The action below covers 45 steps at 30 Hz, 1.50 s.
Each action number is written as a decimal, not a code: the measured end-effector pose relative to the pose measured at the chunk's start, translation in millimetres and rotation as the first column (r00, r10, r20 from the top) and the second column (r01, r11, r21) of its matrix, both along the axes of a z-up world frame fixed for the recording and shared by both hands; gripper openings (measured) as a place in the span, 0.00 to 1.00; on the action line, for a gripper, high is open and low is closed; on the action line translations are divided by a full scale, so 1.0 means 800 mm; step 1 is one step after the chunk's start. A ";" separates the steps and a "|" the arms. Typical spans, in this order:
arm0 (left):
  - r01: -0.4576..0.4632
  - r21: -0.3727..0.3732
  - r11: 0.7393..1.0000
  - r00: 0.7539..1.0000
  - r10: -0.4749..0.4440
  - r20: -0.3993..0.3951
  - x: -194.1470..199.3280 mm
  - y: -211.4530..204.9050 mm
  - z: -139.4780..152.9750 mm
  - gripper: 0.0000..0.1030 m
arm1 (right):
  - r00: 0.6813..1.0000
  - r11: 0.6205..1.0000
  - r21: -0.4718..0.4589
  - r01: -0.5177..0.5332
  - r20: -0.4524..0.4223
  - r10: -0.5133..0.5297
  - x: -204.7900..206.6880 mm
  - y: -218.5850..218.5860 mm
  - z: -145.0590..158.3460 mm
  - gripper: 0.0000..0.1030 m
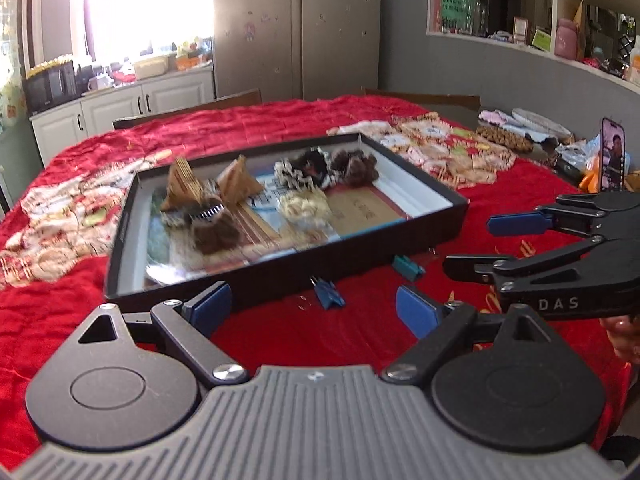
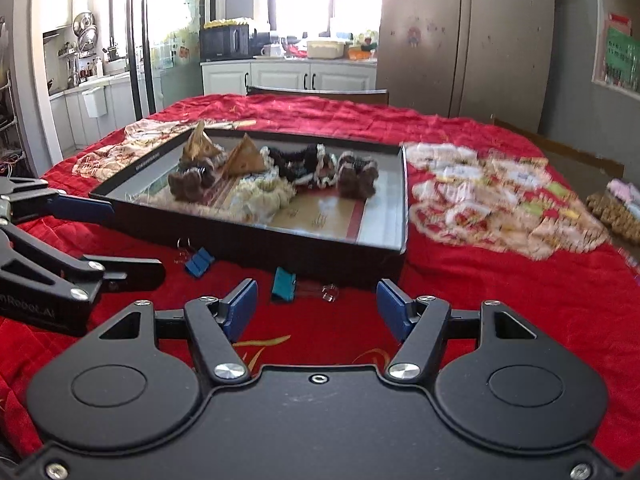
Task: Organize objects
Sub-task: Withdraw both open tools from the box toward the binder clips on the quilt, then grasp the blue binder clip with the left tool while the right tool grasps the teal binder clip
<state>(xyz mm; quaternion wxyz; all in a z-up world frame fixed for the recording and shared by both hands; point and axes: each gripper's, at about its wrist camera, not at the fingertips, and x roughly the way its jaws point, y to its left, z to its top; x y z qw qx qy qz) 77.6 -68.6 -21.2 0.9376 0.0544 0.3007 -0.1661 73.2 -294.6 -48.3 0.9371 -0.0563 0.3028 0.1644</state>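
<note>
Two binder clips lie on the red tablecloth point(image 2: 480, 300) before the black tray point(image 2: 340, 248): the teal binder clip point(image 2: 283, 284) just ahead of the empty, half-spread right gripper point(image 2: 316, 310), the blue binder clip point(image 1: 328, 294) before the wide, empty left gripper point(image 1: 314, 312).

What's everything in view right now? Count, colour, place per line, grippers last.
tray: 1, black, shallow, centre of the table
hair scrunchies: several, brown, cream, black-and-white, inside the tray
triangular clips: 2, tan, upright at the tray's far side
blue binder clip: 1, on the cloth in front of the tray
teal binder clip: 1, on the cloth beside the blue one
tablecloth: 1, red with patterned patches, covers the table
phone: 1, screen lit, standing at the table's right edge
fridge: 1, beige, behind the table
left gripper: black, blue pads, open, empty
right gripper: black, blue pads, open, empty
</note>
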 end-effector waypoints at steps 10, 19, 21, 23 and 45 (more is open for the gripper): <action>-0.066 -0.015 0.998 0.997 0.066 -0.029 0.015 -0.011 -0.021 0.91 | 0.999 1.000 0.014 0.005 -0.033 -0.004 0.014 0.003 -0.023 0.61; -0.145 -0.047 0.988 0.986 0.140 -0.093 0.036 -0.011 -0.039 0.83 | 0.999 1.000 0.008 0.011 -0.045 -0.010 0.031 0.003 -0.036 0.61; -0.163 -0.055 0.985 0.982 0.156 -0.106 0.039 -0.009 -0.042 0.82 | 0.999 1.000 0.014 0.003 -0.044 -0.002 0.032 0.004 -0.036 0.61; -0.174 -0.055 0.983 0.981 0.168 -0.101 0.040 -0.010 -0.043 0.82 | 0.999 1.000 0.013 -0.003 -0.041 0.003 0.032 0.006 -0.036 0.61; -0.251 -0.021 0.968 0.967 0.250 -0.044 0.035 -0.010 -0.048 0.57 | 0.999 0.999 -0.020 0.028 -0.037 -0.029 0.044 0.034 -0.045 0.61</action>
